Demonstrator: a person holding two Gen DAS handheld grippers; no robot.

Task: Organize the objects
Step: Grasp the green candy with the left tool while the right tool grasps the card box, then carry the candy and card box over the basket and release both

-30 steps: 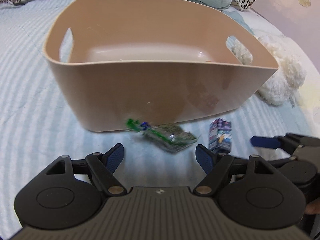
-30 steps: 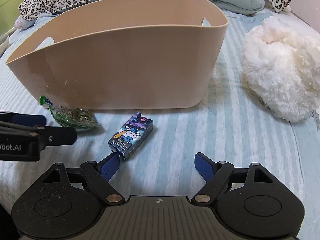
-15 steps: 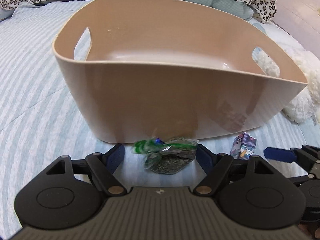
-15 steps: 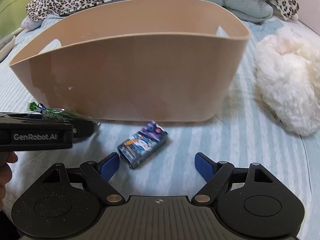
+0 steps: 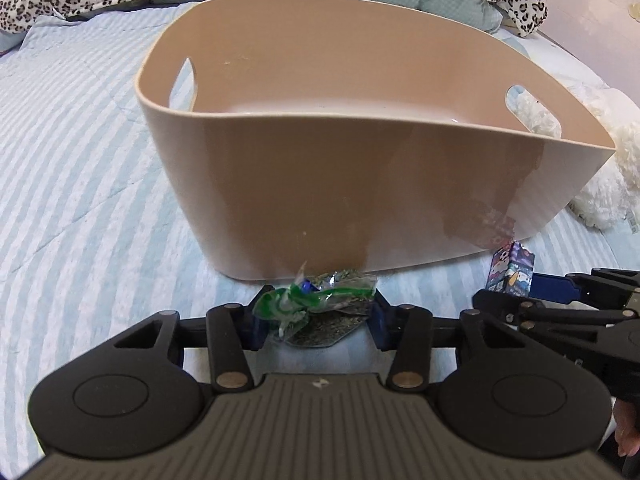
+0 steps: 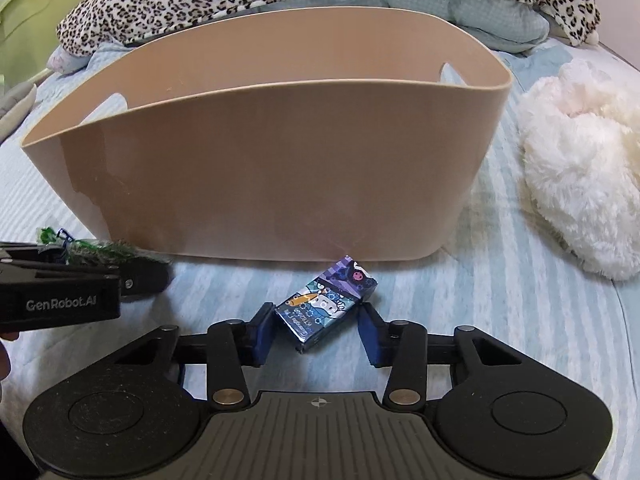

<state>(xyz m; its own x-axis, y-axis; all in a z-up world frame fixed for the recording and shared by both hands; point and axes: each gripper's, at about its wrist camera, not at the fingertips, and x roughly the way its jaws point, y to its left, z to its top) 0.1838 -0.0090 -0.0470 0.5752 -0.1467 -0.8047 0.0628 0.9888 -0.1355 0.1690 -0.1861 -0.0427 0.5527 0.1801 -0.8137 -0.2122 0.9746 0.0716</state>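
Just closed left hand-held gripper (image 5: 318, 316) on the packet (image 5: 332, 320) and right hand-held gripper (image 6: 318, 320) on the box (image 6: 328, 304), both by the bin's (image 5: 360, 200) near wall, likely for dropping in.

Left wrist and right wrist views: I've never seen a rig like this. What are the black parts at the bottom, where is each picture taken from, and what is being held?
A person holds a gripper in each hand. A camera on each looks forward along its jaws, so the black parts are the gripper itself. In the left wrist view, the left gripper has just been closing its jaws and now pinches a crinkly packet. In the right wrist view, the right gripper has also just been closing, around a small box; whether both sides press it I cannot tell. Both things lie on a striped bedspread in front of a tan bin.
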